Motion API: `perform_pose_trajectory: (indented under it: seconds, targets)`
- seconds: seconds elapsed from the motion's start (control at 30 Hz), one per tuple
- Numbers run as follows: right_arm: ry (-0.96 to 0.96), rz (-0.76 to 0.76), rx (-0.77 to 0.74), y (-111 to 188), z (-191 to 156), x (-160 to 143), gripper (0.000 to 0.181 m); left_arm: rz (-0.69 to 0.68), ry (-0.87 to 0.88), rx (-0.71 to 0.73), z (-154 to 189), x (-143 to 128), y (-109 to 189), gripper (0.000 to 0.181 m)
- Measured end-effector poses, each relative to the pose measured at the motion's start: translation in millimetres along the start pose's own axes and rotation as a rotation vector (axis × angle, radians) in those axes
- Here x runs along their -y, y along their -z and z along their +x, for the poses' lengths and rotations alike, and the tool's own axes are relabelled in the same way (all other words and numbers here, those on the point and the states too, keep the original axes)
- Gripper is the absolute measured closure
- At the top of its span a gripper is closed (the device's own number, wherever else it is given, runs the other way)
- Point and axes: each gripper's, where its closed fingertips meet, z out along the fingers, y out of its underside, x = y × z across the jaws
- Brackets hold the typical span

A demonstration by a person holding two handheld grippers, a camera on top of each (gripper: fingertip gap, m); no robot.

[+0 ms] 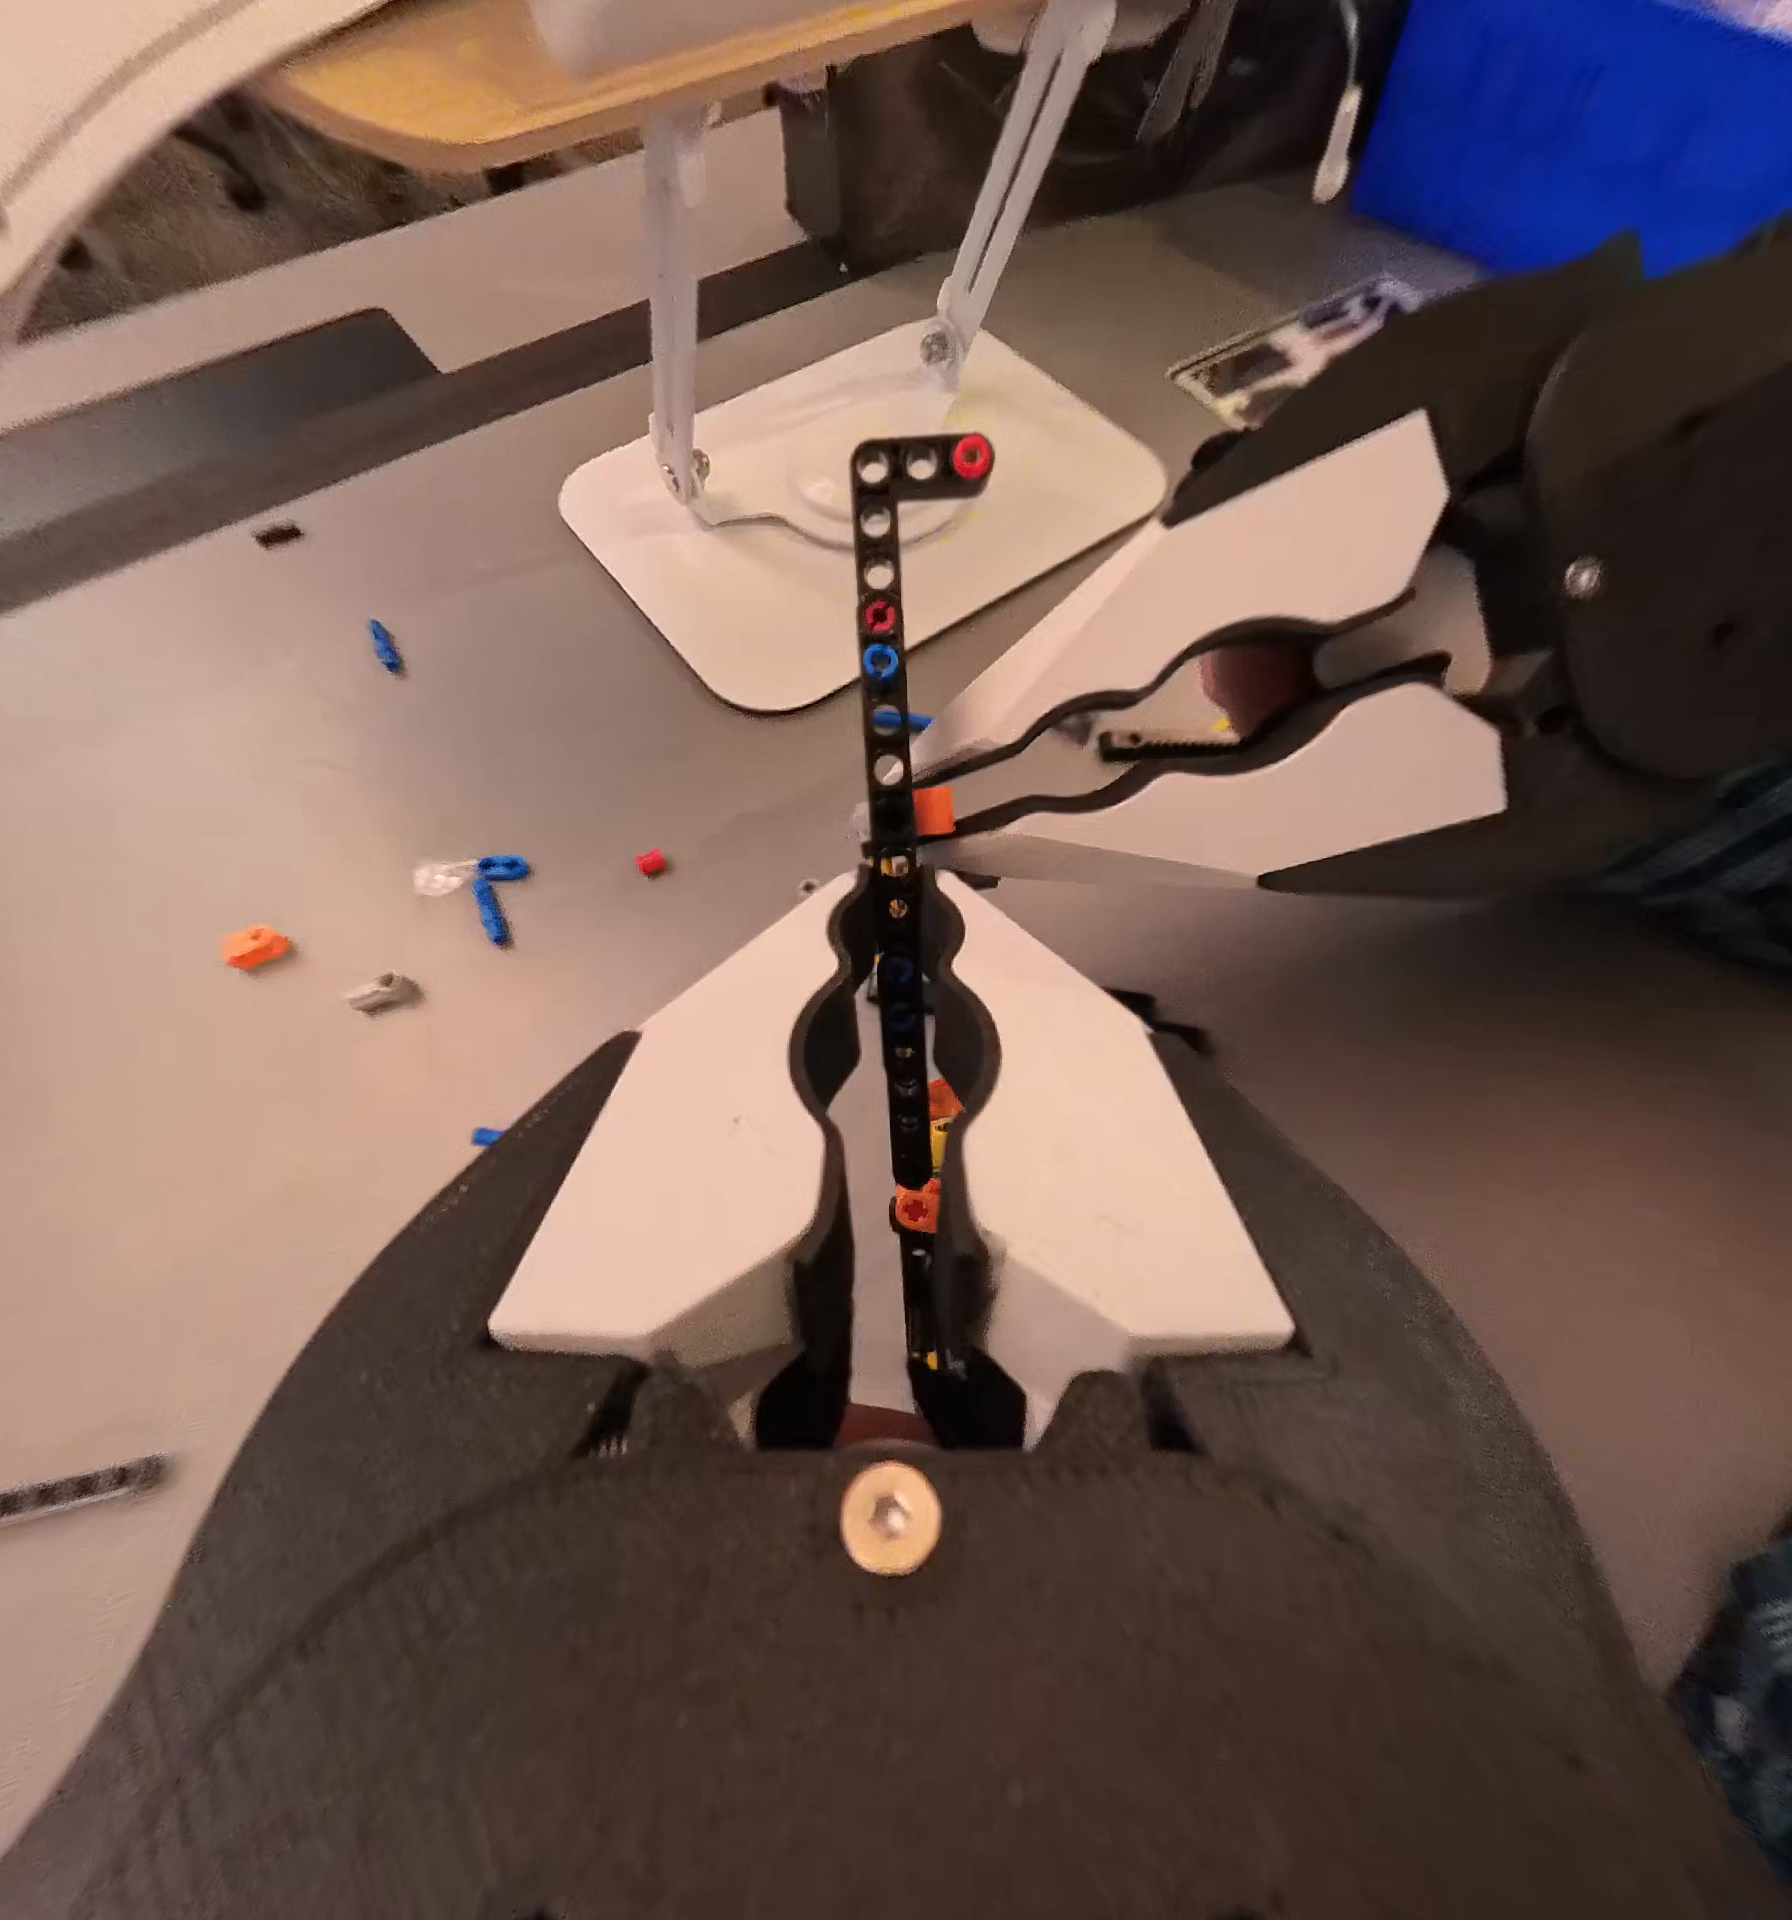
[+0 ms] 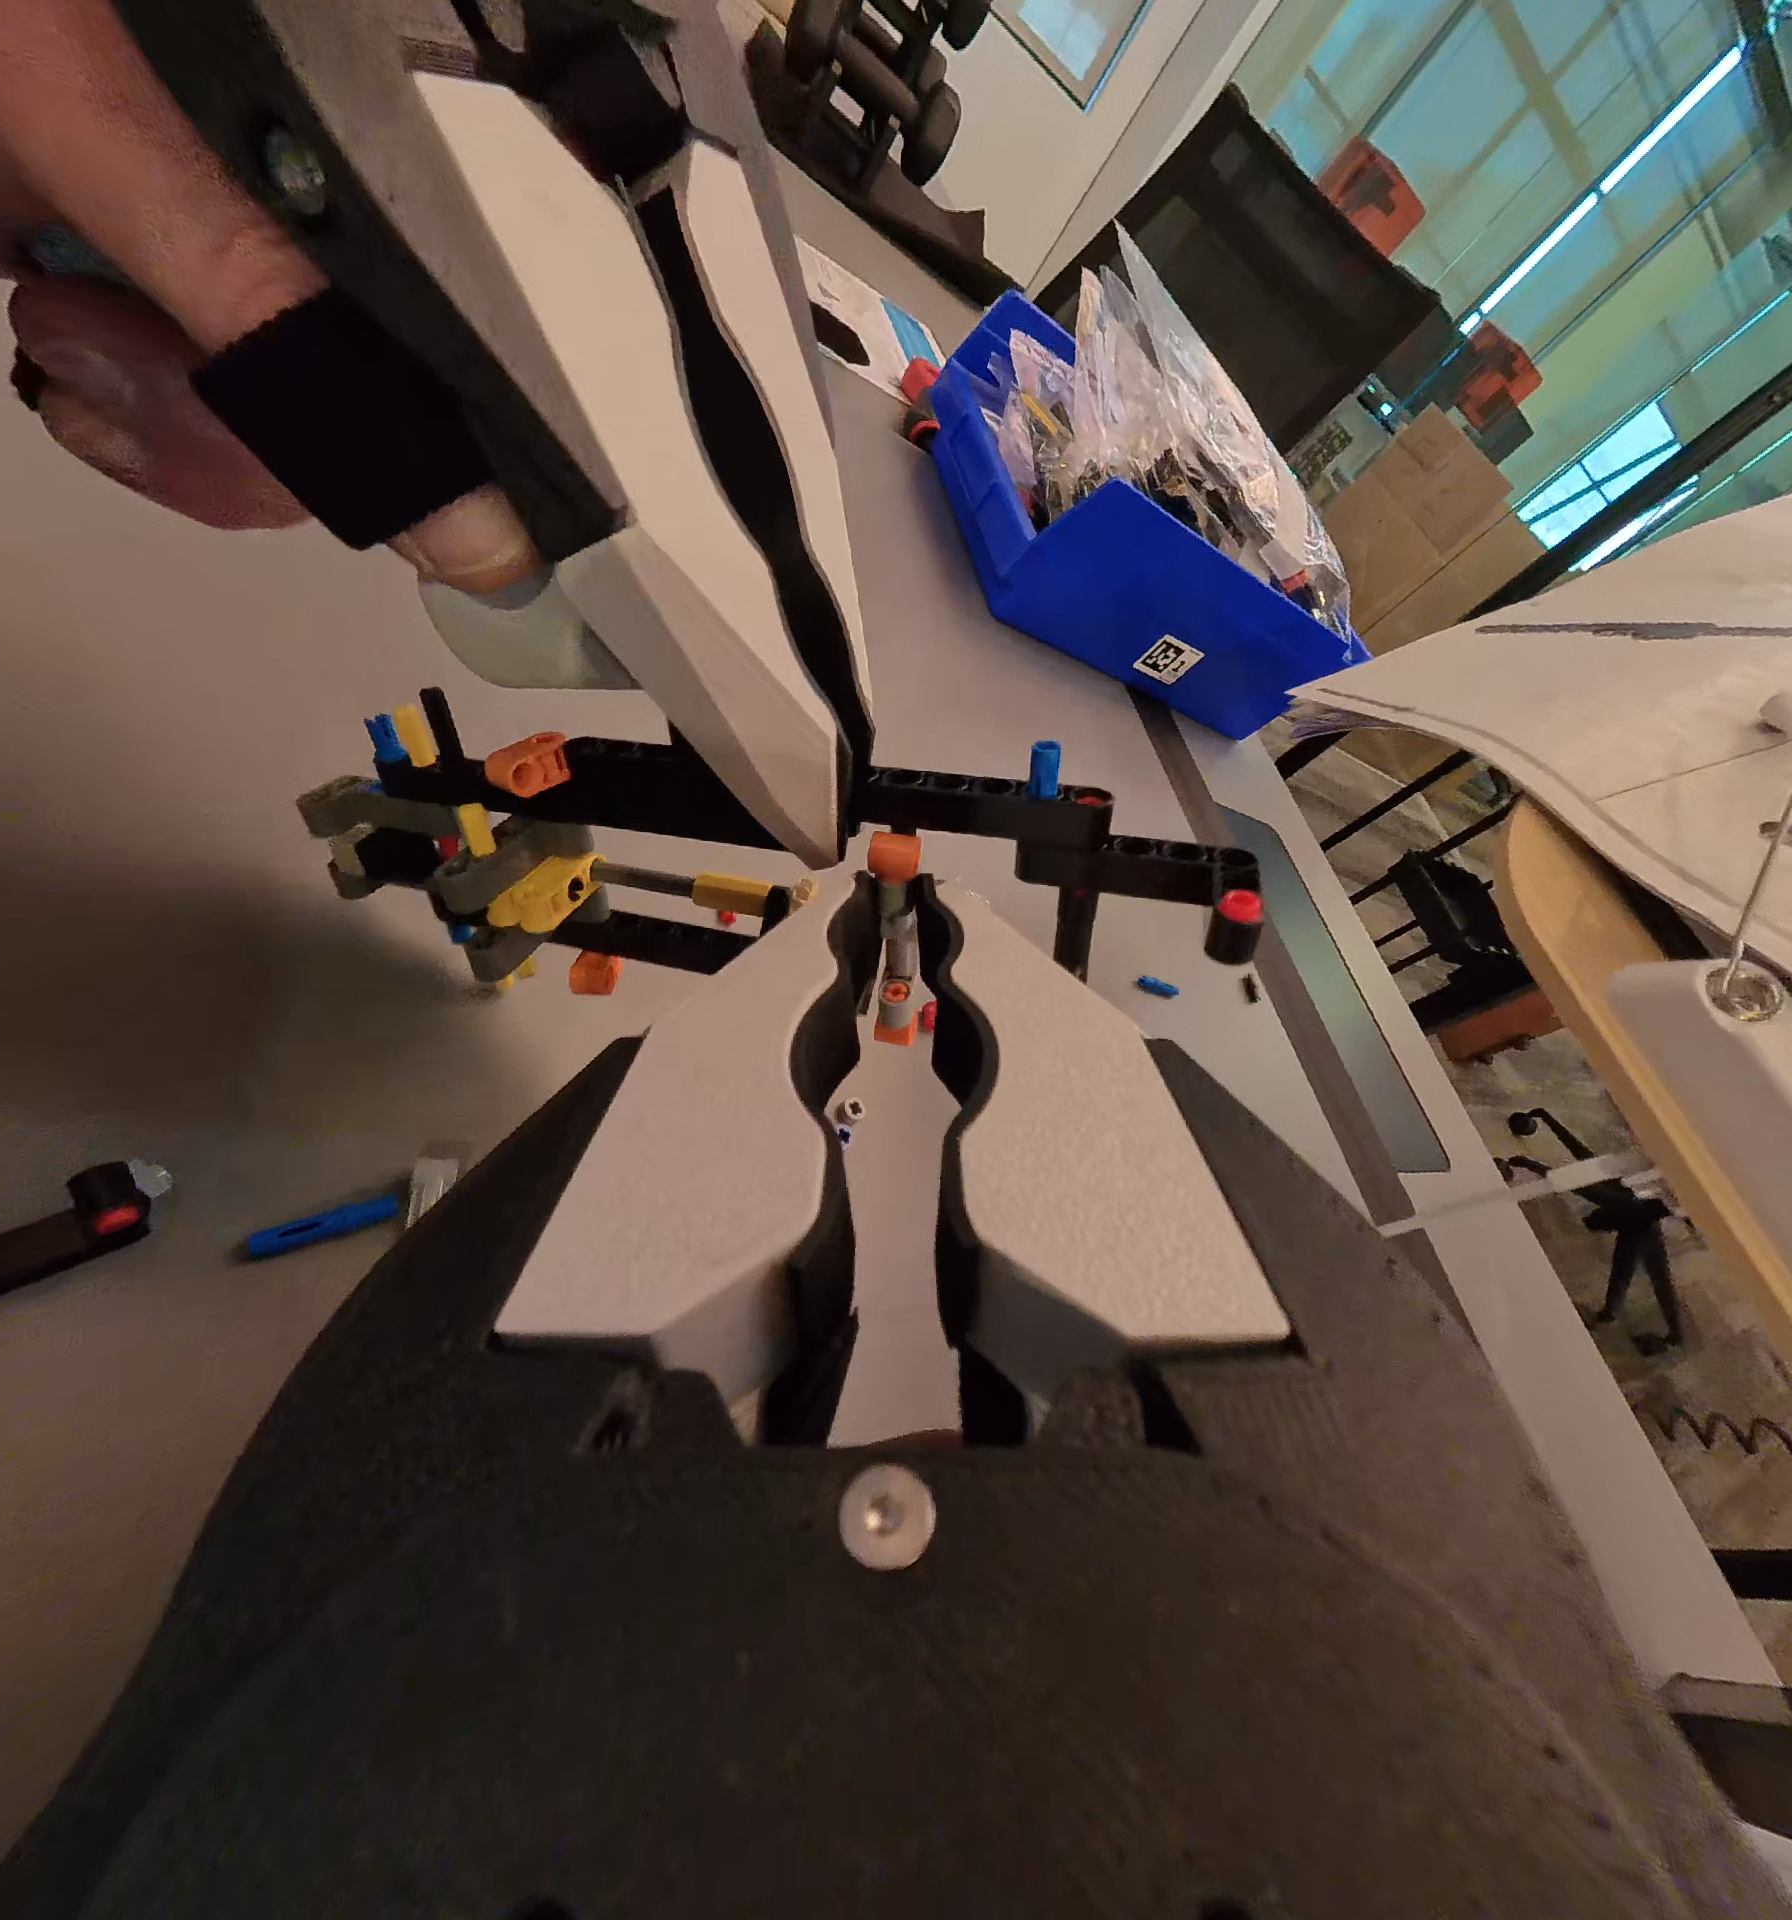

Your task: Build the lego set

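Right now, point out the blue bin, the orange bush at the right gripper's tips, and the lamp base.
blue bin [image 2: 1131, 592]: right wrist view, front wall.
orange bush [image 2: 893, 854]: right wrist view, its side.
lamp base [image 1: 767, 613]: left wrist view, bare white plate.

Two grippers [image 1: 897, 883] [image 2: 887, 883], one blue bin [image 2: 1152, 592], one lego assembly [image 2: 663, 821].

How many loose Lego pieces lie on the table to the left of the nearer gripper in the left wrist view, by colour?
Blue pieces: 4, taking the L shape as two pins
Black pieces: 2
Orange piece: 1
Red piece: 1
Grey piece: 1
Clear piece: 1
Total: 10
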Motion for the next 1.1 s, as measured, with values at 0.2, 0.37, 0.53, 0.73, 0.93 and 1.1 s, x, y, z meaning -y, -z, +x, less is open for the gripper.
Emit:
perform_pose_trajectory:
  seconds: [0.2, 0.37, 0.53, 0.73, 0.93, 1.1]
  targets:
    - [0.019, -0.036, 0.005, 0.3, -1.4, 2.0, 0.177, 0.093, 0.239, -0.187, 2.0, -1.2, 0.7, 0.176]
    - [0.054, -0.099, 0.000, -2.5, -2.9, -1.2, 0.177, 0.109, 0.304, -0.252, 1.2, -3.6, -0.7, 0.176]
    - [0.047, -0.147, -0.002, -5.7, -4.0, -7.3, 0.177, 0.116, 0.333, -0.265, -0.1, -6.4, -4.1, 0.176]
    - [0.046, -0.170, -0.009, -7.7, -4.7, -8.0, 0.177, 0.115, 0.332, -0.264, -1.3, -7.9, -4.0, 0.176]
    - [0.024, -0.123, 0.002, -4.2, -2.9, -3.3, 0.177, 0.134, 0.314, -0.254, 0.2, -5.2, -2.0, 0.176]
    - [-0.003, -0.066, 0.020, 0.4, -1.8, 5.3, 0.173, 0.187, 0.335, -0.292, -1.4, -2.3, 4.1, 0.176]
